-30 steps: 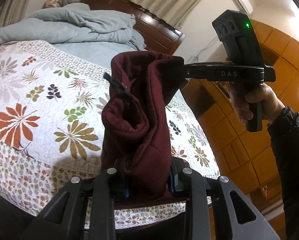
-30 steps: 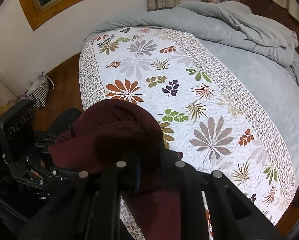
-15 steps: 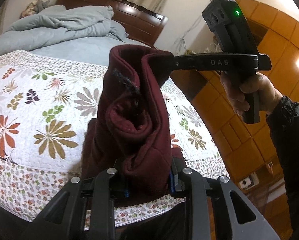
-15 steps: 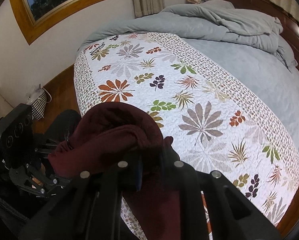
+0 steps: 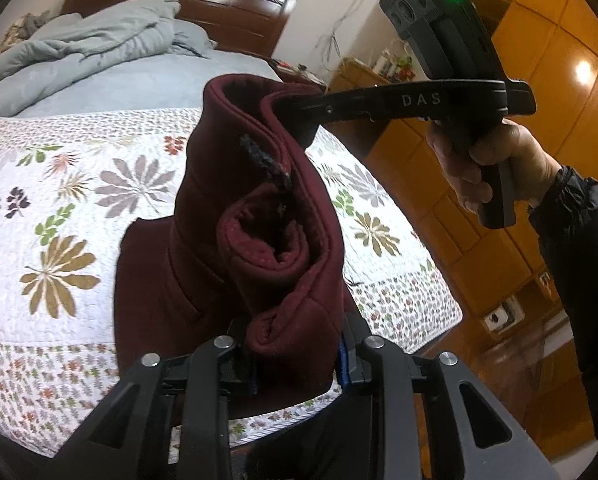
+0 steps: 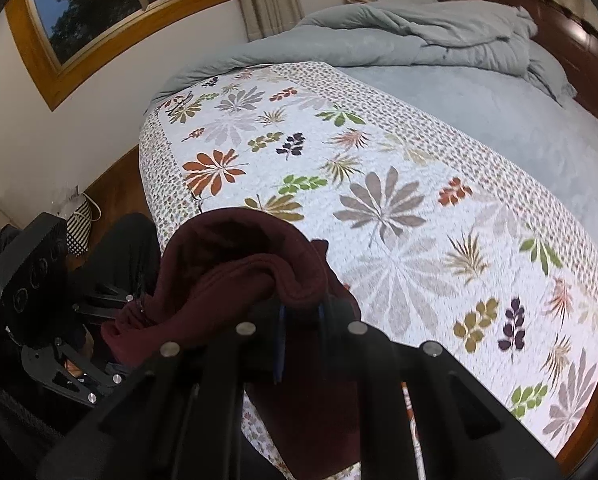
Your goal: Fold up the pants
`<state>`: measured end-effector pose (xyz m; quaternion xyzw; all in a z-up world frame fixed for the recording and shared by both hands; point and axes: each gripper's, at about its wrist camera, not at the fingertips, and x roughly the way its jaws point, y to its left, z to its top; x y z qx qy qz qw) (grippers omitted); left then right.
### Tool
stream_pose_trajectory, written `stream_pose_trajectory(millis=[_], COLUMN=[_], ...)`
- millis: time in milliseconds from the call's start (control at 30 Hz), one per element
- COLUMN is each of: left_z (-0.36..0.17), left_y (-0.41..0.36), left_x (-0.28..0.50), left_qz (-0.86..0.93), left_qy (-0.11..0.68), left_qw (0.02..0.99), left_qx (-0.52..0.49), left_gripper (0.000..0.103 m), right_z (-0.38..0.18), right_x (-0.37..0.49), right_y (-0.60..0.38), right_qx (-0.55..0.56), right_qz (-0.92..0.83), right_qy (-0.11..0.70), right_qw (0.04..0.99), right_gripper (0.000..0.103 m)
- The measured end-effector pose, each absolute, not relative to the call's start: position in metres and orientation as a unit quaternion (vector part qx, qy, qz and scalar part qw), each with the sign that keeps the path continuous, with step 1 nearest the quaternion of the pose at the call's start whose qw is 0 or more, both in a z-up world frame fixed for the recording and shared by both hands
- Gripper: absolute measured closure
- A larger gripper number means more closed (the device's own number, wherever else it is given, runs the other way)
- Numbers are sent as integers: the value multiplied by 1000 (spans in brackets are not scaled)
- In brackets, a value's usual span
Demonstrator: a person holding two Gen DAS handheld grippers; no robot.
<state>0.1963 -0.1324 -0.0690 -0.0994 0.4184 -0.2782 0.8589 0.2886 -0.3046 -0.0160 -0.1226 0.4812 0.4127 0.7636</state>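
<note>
Pants: dark maroon, thick fleece-like fabric with a stitched hem and a dark fuzzy patch near the upper fold. Held off the bed in a bunched, rolled state, with 1 thick edge curled into a loop. The lower part hangs over the near edge of the bed. Seen from the right wrist, the pants form a rounded hump.

Bed bears floral quilt, grey duvet.
</note>
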Motion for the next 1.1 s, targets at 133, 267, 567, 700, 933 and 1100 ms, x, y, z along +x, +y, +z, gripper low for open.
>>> stream_pose_trajectory(millis=[133,267,567,700,933,1100], left_z=[-80,-90,-112,-121,-144,-156], left_y=[-150,-170,-201,-216,-233,-241], left_x=[197,197,197,196,201,205], left_qz=[-286,-293,-301,-301,-301,-301], left_qy=[431,440,455,461,480,490], left_qw=[851,846,838,835,824,818], left_qx=[-87,-65,-21,-3,14,19], left_gripper=[76,76,76,76,76,76], right_z=[-31,-46,-73,-89,-119,-133], right_x=[285,280,274,270,267,267], right_y=[-326,-346,-377,-390,-409,-421], right_qx=[-109,-97,-74,-71,-65,-51], right_qz=[406,404,407,408,403,401], right_qy=[486,486,482,479,482,488], right_qw=[766,769,772,774,775,773], right_gripper=[91,91,91,91,89,89])
